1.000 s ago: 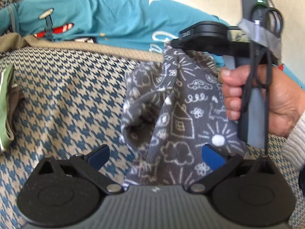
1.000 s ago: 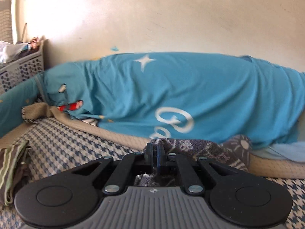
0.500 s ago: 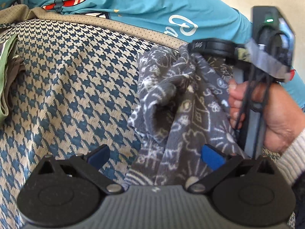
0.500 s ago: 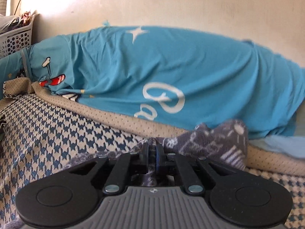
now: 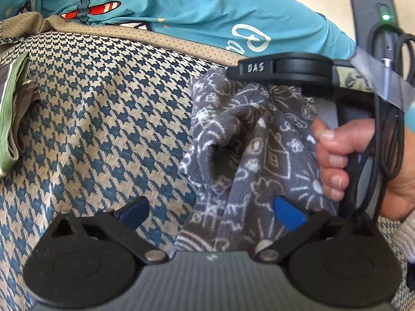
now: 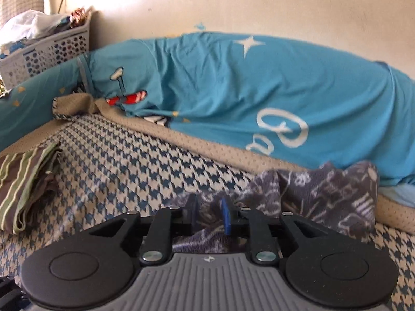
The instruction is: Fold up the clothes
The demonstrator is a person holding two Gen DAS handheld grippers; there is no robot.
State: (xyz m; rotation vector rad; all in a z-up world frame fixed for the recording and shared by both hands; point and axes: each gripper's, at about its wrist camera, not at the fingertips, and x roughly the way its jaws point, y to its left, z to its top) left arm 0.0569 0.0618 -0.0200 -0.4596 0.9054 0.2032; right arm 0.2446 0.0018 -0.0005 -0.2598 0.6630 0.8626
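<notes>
striped cloth (image 6: 26, 181) far left — laundry basket (image 6: 49, 51) behind

A houndstooth bed cover (image 6: 135, 160) spreads below a teal duvet (image 6: 259, 83) along the cream wall (image 6: 233, 0). Left of the duvet stands a white laundry basket (image 6: 49, 51), filled.

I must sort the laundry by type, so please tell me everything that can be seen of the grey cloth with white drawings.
The grey cloth looks like soft fleece, printed with white doodles: houses, suns, clouds, cars. It lies crumpled on the houndstooth cover, one part raised and bunched at the right claw, whose jaws are opening with cloth between them. Its lower end runs between the open left claw fingers. Its far edge lies near the teal bedding.
</notes>
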